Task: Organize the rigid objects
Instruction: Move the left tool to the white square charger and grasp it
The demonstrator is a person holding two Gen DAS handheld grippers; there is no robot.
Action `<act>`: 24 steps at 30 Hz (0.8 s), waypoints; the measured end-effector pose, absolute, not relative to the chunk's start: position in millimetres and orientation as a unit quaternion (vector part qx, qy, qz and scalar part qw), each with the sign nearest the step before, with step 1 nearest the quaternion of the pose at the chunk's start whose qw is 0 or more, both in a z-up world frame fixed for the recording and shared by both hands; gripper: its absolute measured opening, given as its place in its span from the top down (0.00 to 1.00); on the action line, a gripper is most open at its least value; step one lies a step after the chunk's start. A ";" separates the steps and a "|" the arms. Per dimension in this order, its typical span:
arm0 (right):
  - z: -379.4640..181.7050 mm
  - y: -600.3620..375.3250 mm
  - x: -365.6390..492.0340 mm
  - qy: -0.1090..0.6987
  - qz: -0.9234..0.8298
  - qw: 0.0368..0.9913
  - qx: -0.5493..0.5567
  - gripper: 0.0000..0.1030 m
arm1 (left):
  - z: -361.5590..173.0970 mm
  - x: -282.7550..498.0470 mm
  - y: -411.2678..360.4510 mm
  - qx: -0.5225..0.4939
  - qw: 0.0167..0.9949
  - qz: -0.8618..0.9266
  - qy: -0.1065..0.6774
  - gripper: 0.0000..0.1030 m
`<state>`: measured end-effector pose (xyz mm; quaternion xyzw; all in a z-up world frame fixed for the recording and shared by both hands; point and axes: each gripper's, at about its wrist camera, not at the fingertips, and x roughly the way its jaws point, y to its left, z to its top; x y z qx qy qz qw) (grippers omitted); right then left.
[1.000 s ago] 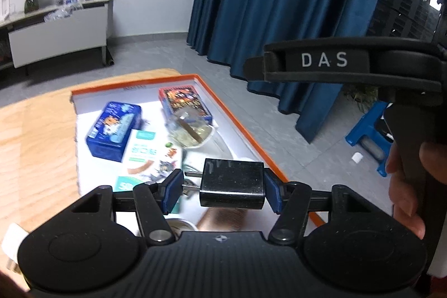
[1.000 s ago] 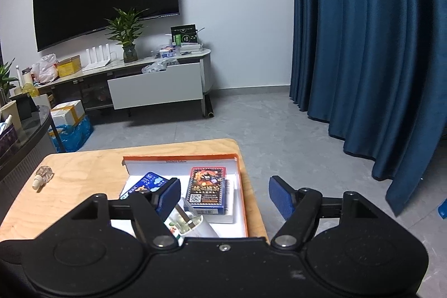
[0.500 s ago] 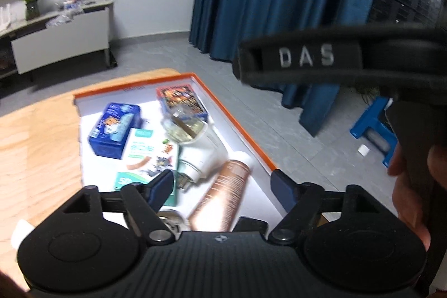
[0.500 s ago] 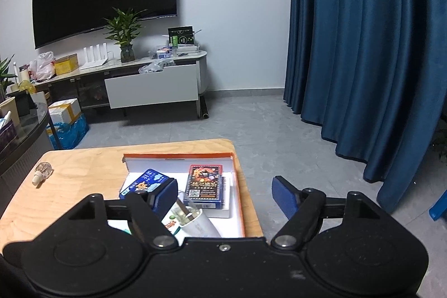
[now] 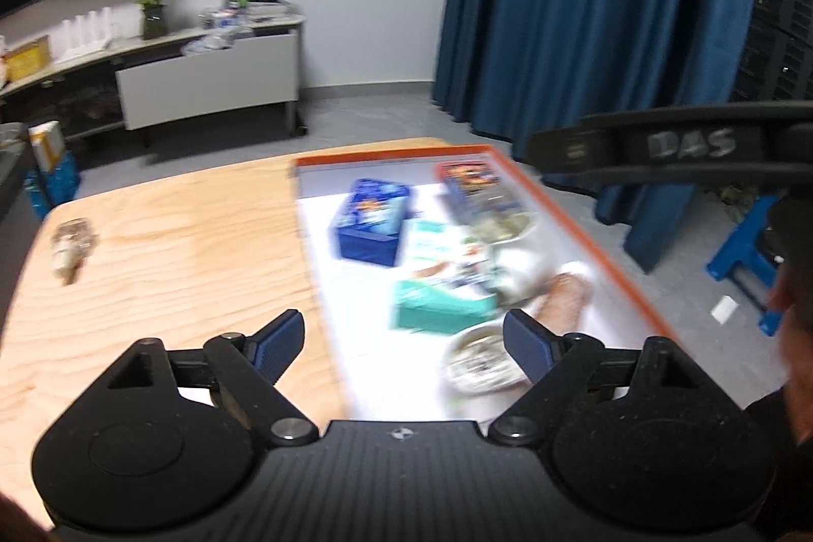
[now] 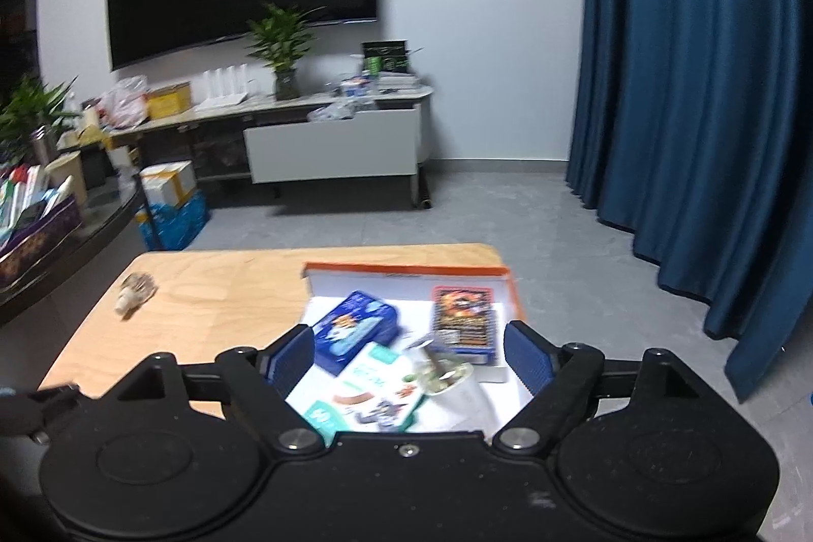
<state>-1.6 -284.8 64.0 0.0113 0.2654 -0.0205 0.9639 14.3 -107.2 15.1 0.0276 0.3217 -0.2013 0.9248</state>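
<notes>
Both claws, left point(image 5: 404, 346) and right point(image 6: 406, 356), have just been opening and we hold them wide and empty, since the boxes already lie gathered in the orange-rimmed tray point(image 5: 604, 247); one small bottle point(image 5: 68, 245) waits on the tabletop point(image 5: 178, 247).

Left tongs point(image 5: 404, 341): matte black plastic body, two round discs at lower corners, ribbed centre plate, silver screws at the linkage pivots, blue ribbed pads. Right tongs point(image 6: 409, 351): same black build, blue pads, small centre screw. Its black bar, right of frame in left view, reads "DAS".
</notes>
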 end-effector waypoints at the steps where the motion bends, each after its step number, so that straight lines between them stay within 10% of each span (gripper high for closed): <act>1: 63.5 -280.7 -1.3 0.266 -0.016 0.964 0.010 0.06 | 10.4 14.7 -96.5 0.031 0.927 -0.194 0.319 0.12; 14: 48.7 -244.4 7.8 0.289 0.012 0.957 -0.005 0.06 | -38.5 58.6 -36.1 0.075 0.925 -0.173 0.331 0.14; 24: 42.1 -239.6 19.1 0.302 0.011 0.953 -0.006 0.06 | -57.6 67.9 -27.6 0.066 0.915 -0.205 0.342 0.59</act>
